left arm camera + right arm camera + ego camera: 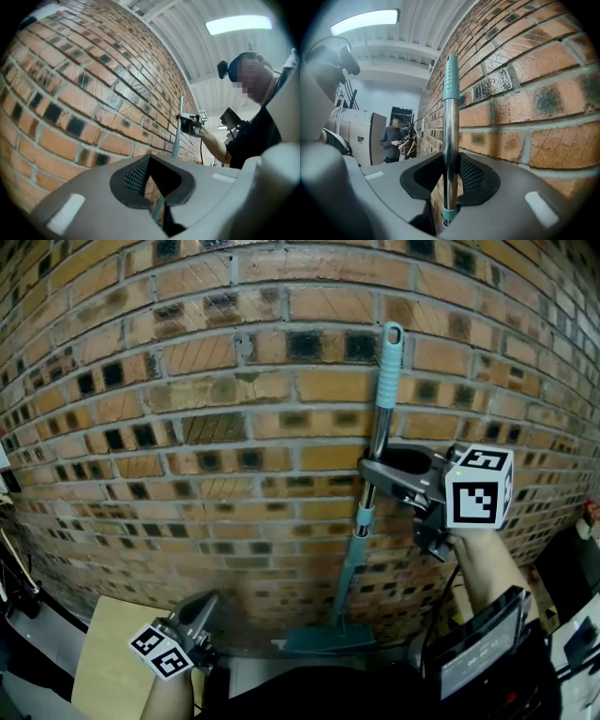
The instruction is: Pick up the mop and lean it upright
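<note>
The mop stands upright against the brick wall (216,381). Its teal grip (387,367) is at the top, a metal pole (377,442) runs below it, and the flat teal head (323,638) rests on the floor. My right gripper (368,470) is shut on the pole about halfway up. In the right gripper view the pole (450,117) runs straight up between the pads (471,176). My left gripper (204,601) hangs low at the left, shut and holding nothing, well away from the mop. Its own view looks along the wall to the mop (177,136) and the right gripper (190,124).
A pale wooden board (112,652) lies at the lower left beside my left gripper. A dark screen-like device (478,652) sits under my right forearm. A person (391,143) stands far off beside racks in the right gripper view.
</note>
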### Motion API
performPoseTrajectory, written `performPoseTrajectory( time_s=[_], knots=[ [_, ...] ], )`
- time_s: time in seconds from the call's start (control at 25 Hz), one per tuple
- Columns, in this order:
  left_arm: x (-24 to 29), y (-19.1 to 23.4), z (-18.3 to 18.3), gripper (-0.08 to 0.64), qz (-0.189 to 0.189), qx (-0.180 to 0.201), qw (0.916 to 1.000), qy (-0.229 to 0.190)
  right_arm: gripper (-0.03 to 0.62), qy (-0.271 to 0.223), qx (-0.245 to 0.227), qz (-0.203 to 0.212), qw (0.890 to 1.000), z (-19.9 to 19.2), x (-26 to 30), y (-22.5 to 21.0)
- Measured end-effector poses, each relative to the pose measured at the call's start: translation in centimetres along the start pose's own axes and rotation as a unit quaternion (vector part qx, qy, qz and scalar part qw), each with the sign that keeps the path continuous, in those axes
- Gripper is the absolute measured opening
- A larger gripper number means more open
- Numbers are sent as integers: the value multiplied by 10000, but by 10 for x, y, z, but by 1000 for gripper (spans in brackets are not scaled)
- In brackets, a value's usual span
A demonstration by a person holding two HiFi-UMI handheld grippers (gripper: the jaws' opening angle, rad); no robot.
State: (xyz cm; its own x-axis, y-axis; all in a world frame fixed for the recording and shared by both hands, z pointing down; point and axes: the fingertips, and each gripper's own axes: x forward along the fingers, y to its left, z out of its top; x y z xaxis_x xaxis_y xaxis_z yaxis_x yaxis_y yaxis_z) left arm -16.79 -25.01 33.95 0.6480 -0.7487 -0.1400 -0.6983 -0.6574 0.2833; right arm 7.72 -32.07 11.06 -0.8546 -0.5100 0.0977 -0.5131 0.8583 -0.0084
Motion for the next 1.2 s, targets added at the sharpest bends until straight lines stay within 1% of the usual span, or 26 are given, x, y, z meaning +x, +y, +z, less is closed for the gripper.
performPoseTrajectory(
  time_s=[0.16,0.32,0.4,0.56,0.68,0.88,1.2],
  knots=[
    [3,0,45,-5,97,41,9997,-217,115,2,-3,20,10000,-1,0,1],
    [8,-6,65,-6,-5,-26,9999,-171,115,-10,-7,16,10000,-1,-2,2],
    [11,-11,66,-5,-118,-5,9999,-63,115,-17,-10,12,10000,-1,-3,2],
    [16,-24,65,-6,-313,313,9990,17,115,-31,-13,7,10000,0,-5,2],
    [17,-26,65,-6,-269,456,9986,-7,115,-44,-23,5,10000,0,-5,3],
    [18,-22,66,-5,-260,240,9994,6,115,-41,-31,4,10000,0,-6,2],
    [19,-28,66,-5,-318,305,9990,32,115,-46,-34,31,10000,-1,-6,2]
  ],
)
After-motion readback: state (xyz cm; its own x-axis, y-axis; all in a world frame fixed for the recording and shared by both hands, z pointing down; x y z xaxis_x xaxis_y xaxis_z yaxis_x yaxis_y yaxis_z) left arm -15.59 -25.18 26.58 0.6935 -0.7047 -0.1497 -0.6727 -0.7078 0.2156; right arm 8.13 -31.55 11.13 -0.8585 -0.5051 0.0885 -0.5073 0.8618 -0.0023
